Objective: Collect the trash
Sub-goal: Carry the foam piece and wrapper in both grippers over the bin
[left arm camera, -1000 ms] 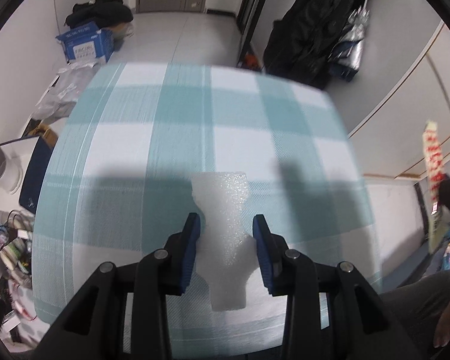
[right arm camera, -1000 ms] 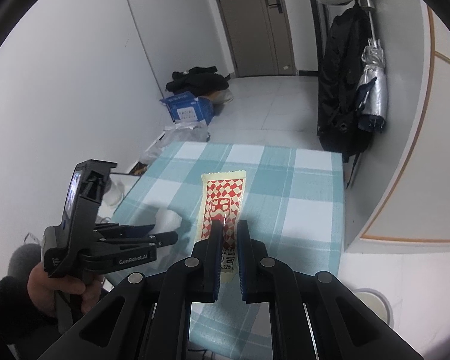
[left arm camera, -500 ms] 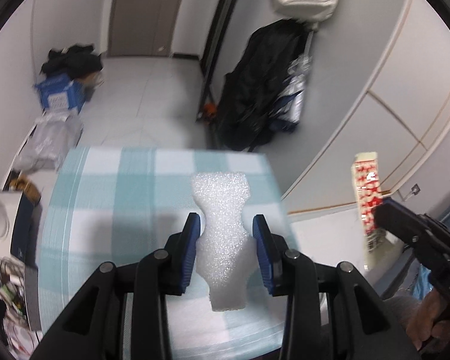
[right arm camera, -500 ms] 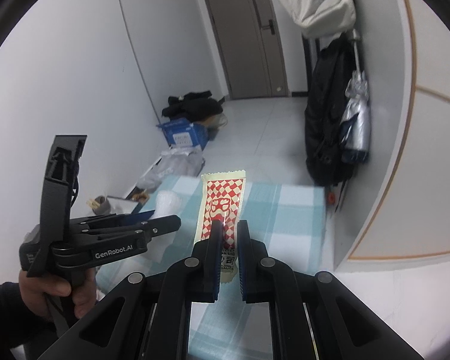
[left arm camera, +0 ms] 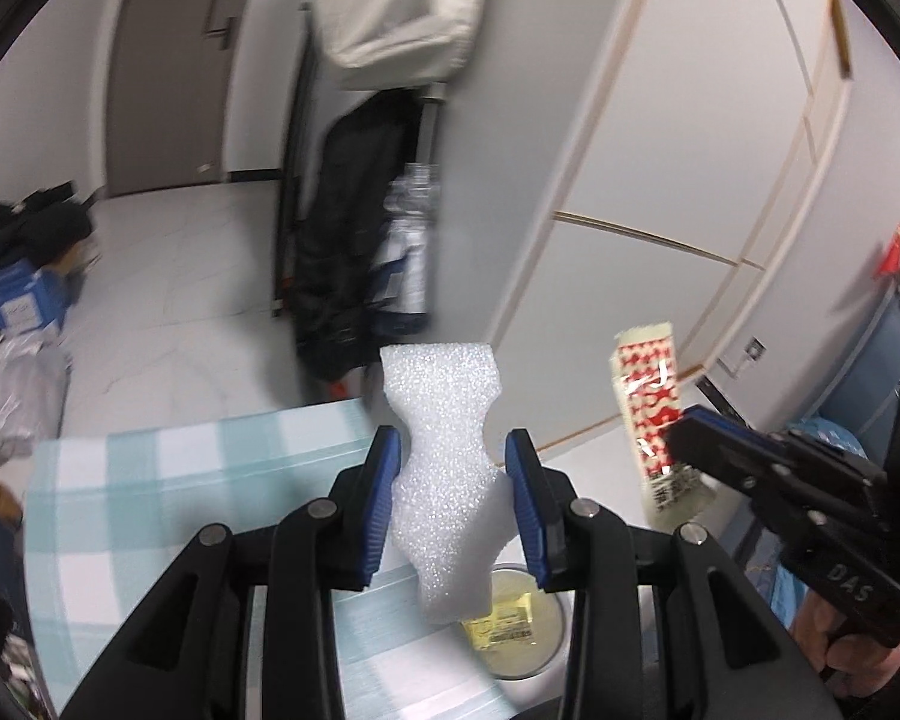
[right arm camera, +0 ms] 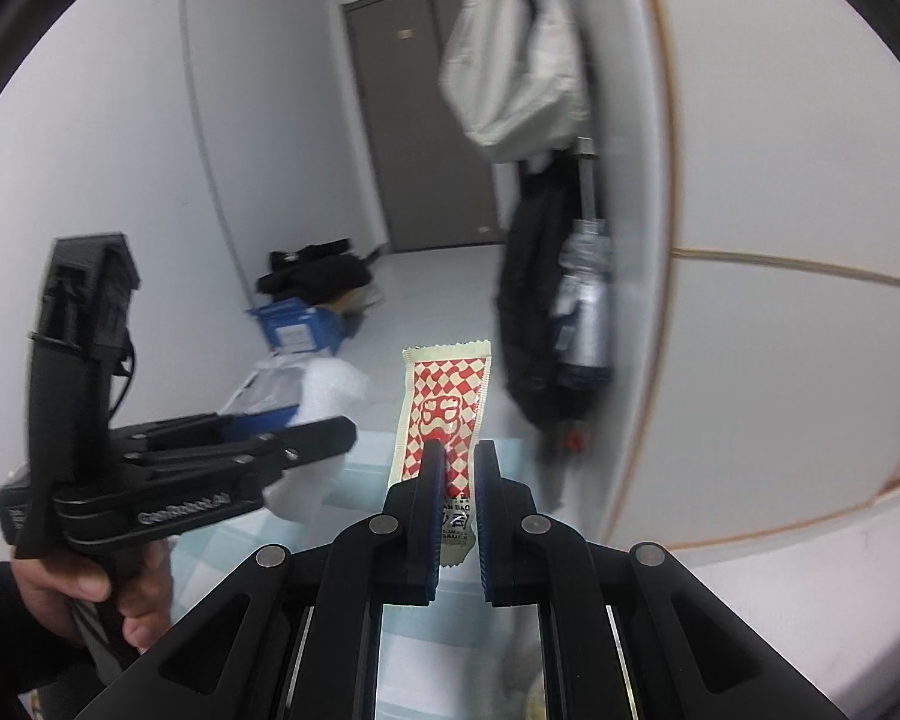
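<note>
We see a checked table [left arm camera: 150, 480] below; on the floor [left arm camera: 180, 300] far left, a blue box [left arm camera: 21, 300].

Hallway clutter behind the checked worktop [left arm camera: 150, 480]

A brown door [right arm camera: 426, 114], a blue box [left arm camera: 21, 303] beside dark clothes [right arm camera: 315, 273], and a black coat [left arm camera: 348, 252] under a pale bag [right arm camera: 510, 78].

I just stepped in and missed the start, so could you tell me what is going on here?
A person is clearing trash off a checked tablecloth with handheld tongs in each hand. The left tongs grip a white foam piece; the right tongs pinch a red-and-white sauce packet. Both pieces are held in the air, off the table. A round bin with a yellow packet already inside sits below the foam.
</note>
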Action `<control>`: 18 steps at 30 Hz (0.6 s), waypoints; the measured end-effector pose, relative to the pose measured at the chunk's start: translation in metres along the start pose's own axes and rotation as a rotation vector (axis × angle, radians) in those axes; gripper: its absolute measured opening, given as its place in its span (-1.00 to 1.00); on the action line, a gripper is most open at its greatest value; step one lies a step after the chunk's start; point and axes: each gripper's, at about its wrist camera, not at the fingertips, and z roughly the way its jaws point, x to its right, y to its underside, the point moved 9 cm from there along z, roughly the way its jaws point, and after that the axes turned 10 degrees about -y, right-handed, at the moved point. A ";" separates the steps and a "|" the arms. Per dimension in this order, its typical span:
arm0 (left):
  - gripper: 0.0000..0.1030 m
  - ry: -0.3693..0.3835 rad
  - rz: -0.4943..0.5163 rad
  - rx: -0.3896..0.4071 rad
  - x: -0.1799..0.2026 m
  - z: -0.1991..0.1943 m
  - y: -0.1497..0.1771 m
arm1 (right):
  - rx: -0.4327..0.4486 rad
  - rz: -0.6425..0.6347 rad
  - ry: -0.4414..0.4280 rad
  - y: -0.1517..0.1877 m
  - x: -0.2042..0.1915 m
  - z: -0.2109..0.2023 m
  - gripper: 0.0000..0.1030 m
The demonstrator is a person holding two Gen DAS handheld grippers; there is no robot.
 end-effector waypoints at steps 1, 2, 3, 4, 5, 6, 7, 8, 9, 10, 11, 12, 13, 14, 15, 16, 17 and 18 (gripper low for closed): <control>-0.40 0.014 0.014 -0.003 0.009 0.003 -0.001 | 0.001 0.013 0.014 0.002 0.009 -0.003 -0.83; -0.40 0.026 0.025 -0.006 0.017 0.006 -0.001 | 0.003 0.030 0.032 0.004 0.020 -0.008 -0.83; -0.40 0.040 0.041 -0.010 0.028 0.010 -0.001 | 0.004 0.048 0.047 0.007 0.031 -0.013 -0.83; -0.40 0.047 0.053 -0.011 0.036 0.012 -0.002 | 0.003 0.068 0.067 0.012 0.043 -0.018 -0.83; -0.40 0.065 0.074 -0.016 0.048 0.017 0.000 | -0.001 0.084 0.087 0.016 0.055 -0.023 -0.83; -0.40 0.081 0.089 -0.020 0.058 0.020 0.000 | -0.001 0.095 0.099 0.018 0.062 -0.026 -0.83; -0.40 0.099 0.107 -0.024 0.068 0.023 0.001 | 0.000 0.113 0.117 0.022 0.074 -0.030 -0.83; -0.40 0.119 0.125 -0.028 0.078 0.027 0.003 | -0.001 0.135 0.137 0.028 0.086 -0.035 -0.83; -0.40 0.131 0.144 -0.033 0.086 0.030 0.006 | -0.005 0.160 0.152 0.034 0.097 -0.037 -0.83; -0.40 0.135 0.158 -0.036 0.093 0.032 0.007 | -0.009 0.189 0.164 0.041 0.109 -0.040 -0.83; -0.40 0.147 0.182 -0.047 0.103 0.038 0.012 | -0.019 0.221 0.180 0.050 0.123 -0.042 -0.83; -0.40 0.153 0.196 -0.059 0.110 0.044 0.016 | -0.030 0.246 0.193 0.058 0.135 -0.041 -0.82; -0.40 0.159 0.207 -0.073 0.117 0.050 0.020 | -0.042 0.269 0.205 0.068 0.146 -0.041 -0.83; -0.40 0.168 0.215 -0.092 0.122 0.057 0.025 | -0.053 0.285 0.215 0.077 0.154 -0.042 -0.83; -0.40 0.176 0.224 -0.112 0.128 0.065 0.031 | -0.065 0.303 0.221 0.085 0.162 -0.041 -0.82; -0.40 0.180 0.232 -0.126 0.134 0.071 0.035 | -0.079 0.322 0.221 0.096 0.169 -0.040 -0.82; -0.40 0.190 0.244 -0.154 0.140 0.081 0.044 | -0.091 0.334 0.224 0.104 0.174 -0.039 -0.83; -0.40 0.204 0.251 -0.182 0.145 0.088 0.052 | -0.105 0.344 0.230 0.113 0.180 -0.038 -0.83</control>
